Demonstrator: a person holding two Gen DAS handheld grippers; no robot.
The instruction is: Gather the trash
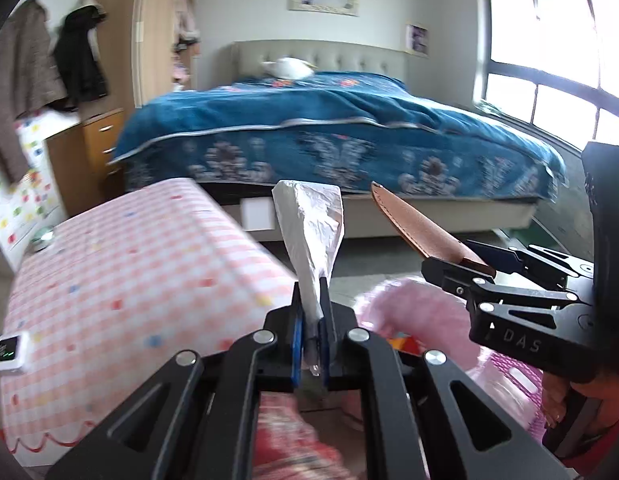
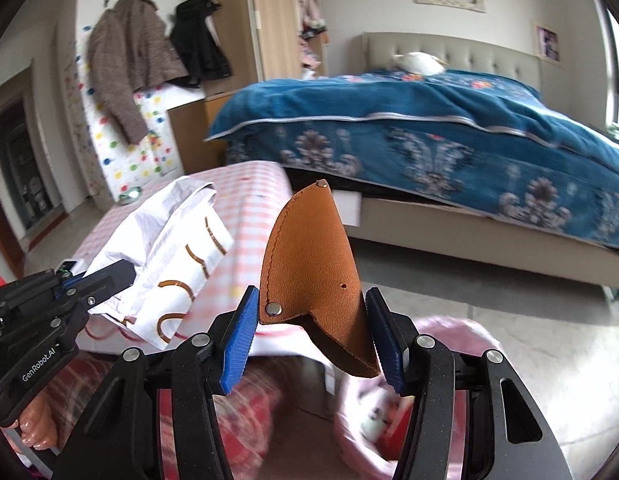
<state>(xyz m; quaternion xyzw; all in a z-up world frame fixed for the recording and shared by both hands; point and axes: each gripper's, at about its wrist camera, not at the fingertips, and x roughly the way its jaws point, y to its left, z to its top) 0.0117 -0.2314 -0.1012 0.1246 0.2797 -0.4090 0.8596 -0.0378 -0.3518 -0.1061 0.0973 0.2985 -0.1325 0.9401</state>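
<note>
Left hand-held gripper pinches crinkled white plastic wrapper; right hand-held gripper clamps curved tan leather sheath.

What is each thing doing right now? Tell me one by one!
Left hand-held gripper: shut on white plastic bag.
White plastic bag: crumpled, held up.
Right hand-held gripper: shut on brown leather sheath.
Brown leather sheath: held upright.
Blue blanket: spread over bed.

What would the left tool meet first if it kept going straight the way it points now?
Probably the side of the bed. The left tool, shut on a white plastic bag, aims past the corner of the pink checked table toward the bed base. Depth is unclear; floor lies between.
</note>
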